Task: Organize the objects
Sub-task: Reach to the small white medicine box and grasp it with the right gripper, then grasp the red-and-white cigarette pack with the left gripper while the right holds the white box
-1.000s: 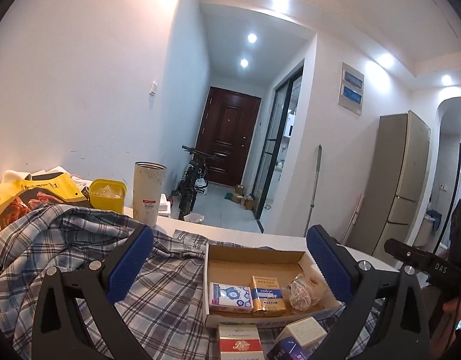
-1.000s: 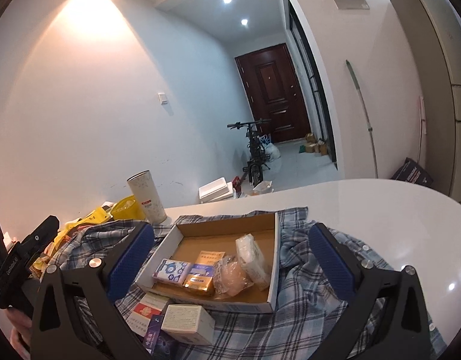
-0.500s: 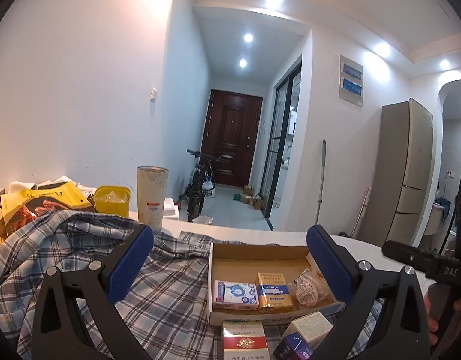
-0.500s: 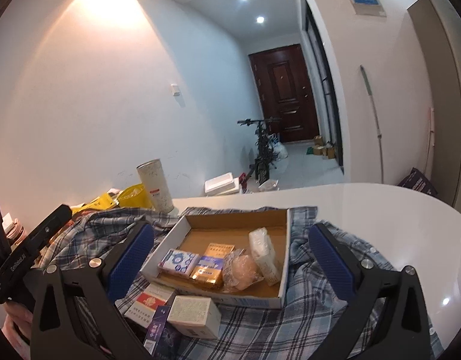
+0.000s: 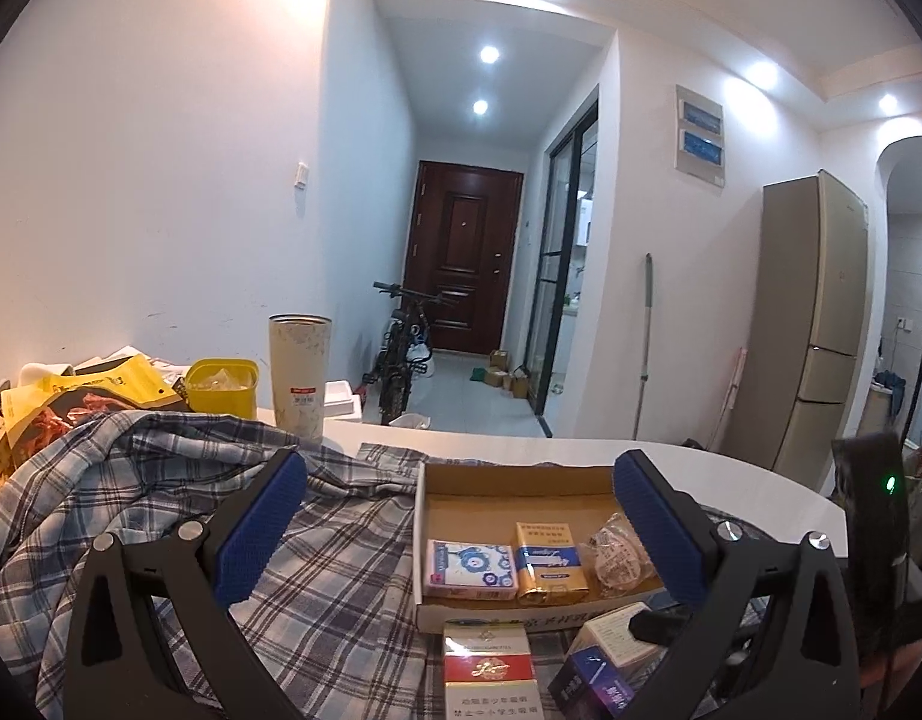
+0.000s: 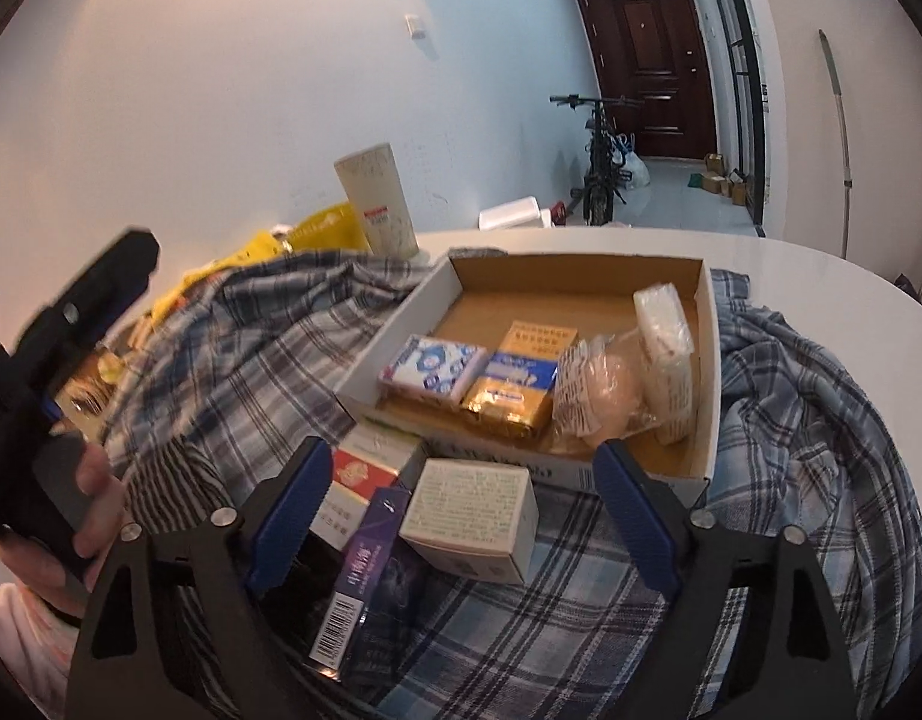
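Now, right gripper (image 6: 461, 510): we have dipped it toward the white carton (image 6: 468, 519); jaws have just been narrowing, spread either side of it, pads not touching.
Left gripper (image 5: 458, 525): spread wide, empty, hovering before the cardboard tray (image 5: 521, 474).
Loose packs: red pack (image 6: 359, 480) and purple pack (image 6: 371, 576) lie just beside the carton, outside the tray.
Meaning: we judge a pick of the carton is starting.

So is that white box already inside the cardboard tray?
No, the white box sits on the plaid shirt just outside the tray's near wall.
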The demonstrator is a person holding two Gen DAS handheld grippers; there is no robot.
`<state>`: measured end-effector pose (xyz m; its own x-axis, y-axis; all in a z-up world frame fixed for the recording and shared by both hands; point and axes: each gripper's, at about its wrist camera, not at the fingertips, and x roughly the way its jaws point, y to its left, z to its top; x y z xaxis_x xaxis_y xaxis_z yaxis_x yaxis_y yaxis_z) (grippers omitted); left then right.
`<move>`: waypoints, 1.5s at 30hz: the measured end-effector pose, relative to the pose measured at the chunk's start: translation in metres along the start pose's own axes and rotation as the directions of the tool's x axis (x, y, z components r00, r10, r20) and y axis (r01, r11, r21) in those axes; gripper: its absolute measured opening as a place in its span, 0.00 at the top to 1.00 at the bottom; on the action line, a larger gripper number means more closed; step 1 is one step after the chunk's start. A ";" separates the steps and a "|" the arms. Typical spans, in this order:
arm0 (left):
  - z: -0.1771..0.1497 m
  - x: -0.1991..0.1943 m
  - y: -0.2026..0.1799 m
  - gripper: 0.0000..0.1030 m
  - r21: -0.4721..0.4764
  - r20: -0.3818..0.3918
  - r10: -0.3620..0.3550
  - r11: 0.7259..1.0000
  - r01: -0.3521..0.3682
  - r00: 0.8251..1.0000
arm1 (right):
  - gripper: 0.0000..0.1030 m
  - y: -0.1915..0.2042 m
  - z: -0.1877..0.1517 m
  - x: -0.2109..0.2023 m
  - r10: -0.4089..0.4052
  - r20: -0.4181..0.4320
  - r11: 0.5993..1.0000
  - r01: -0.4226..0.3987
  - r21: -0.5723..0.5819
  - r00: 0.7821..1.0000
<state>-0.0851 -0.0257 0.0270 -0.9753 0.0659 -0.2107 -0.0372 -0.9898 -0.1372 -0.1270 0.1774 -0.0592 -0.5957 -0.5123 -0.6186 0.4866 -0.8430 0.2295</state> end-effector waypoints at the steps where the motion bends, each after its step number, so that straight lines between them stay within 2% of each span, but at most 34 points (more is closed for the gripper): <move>1: 0.000 0.002 0.002 0.00 -0.009 -0.007 0.005 1.000 -0.005 1.000 | 0.18 0.001 -0.001 0.004 -0.009 -0.014 1.000 0.008 -0.005 1.000; 5: -0.002 0.007 0.008 0.00 -0.046 -0.033 -0.004 0.999 0.003 0.999 | 0.23 0.007 -0.007 0.021 -0.053 -0.070 0.998 0.050 -0.047 0.996; 10: -0.005 0.017 0.013 0.00 -0.060 -0.072 0.008 0.998 -0.012 0.997 | 0.23 0.008 -0.009 0.028 -0.128 -0.099 0.990 0.120 -0.080 0.987; 15: -0.007 0.023 0.019 0.00 -0.081 -0.107 0.023 0.996 -0.032 0.994 | 0.23 0.007 -0.008 0.026 -0.220 -0.079 0.971 0.212 -0.107 0.972; 18: -0.008 0.029 0.021 0.00 -0.084 -0.138 0.029 0.996 -0.040 0.990 | 0.29 0.004 -0.008 0.025 -0.193 -0.090 0.978 0.185 -0.094 0.977; 22: -0.013 0.034 0.018 0.00 -0.065 -0.169 0.043 0.996 -0.054 0.985 | 0.40 0.005 -0.008 0.026 -0.227 -0.088 0.970 0.216 -0.112 0.970; 25: -0.015 0.036 0.015 0.00 -0.051 -0.184 0.038 0.998 -0.048 0.982 | 0.50 0.003 -0.010 0.039 -0.246 -0.154 0.967 0.231 -0.110 0.957; 30: -0.015 0.036 0.011 0.00 -0.023 -0.188 0.038 0.999 -0.043 0.981 | 0.51 0.004 -0.011 0.038 -0.236 -0.153 0.969 0.220 -0.116 0.960; 32: -0.017 0.040 0.007 0.00 0.000 -0.216 0.047 0.999 -0.048 0.975 | 0.51 0.003 -0.010 0.037 -0.234 -0.147 0.969 0.219 -0.111 0.961; 34: -0.022 0.048 0.004 0.00 0.034 -0.274 0.076 0.997 -0.069 0.959 | 0.51 0.003 -0.008 0.030 -0.229 -0.112 0.971 0.219 -0.100 0.967; 36: -0.031 0.062 -0.003 0.00 0.107 -0.361 0.138 0.989 -0.106 0.922 | 0.51 0.007 -0.004 0.019 -0.238 -0.041 0.967 0.233 -0.100 0.970; 38: -0.039 0.071 -0.008 0.00 0.128 -0.423 0.113 0.990 -0.064 0.899 | 0.51 0.011 -0.002 0.006 -0.270 0.043 0.955 0.273 -0.116 0.962; 40: -0.046 0.074 -0.013 0.00 0.132 -0.450 0.086 0.991 -0.029 0.889 | 0.51 0.016 -0.001 -0.006 -0.288 0.117 0.945 0.302 -0.125 0.950; 42: -0.052 0.077 -0.021 0.00 0.173 -0.470 0.091 0.985 -0.009 0.878 | 0.51 0.019 0.001 -0.016 -0.285 0.167 0.943 0.307 -0.125 0.944; 43: -0.057 0.081 -0.025 0.00 0.193 -0.492 0.092 0.981 0.005 0.865 | 0.51 0.019 0.001 -0.020 -0.285 0.182 0.943 0.309 -0.124 0.941; 45: -0.066 0.092 -0.029 0.00 0.213 -0.561 0.108 0.977 0.017 0.821 | 0.51 0.020 0.002 -0.024 -0.291 0.201 0.939 0.319 -0.124 0.935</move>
<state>-0.1592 0.0174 -0.0525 -0.6827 0.0178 -0.7305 -0.0992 -0.9927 0.0685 -0.1043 0.1719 -0.0383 -0.8271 -0.2666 -0.4947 0.3464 -0.9351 -0.0753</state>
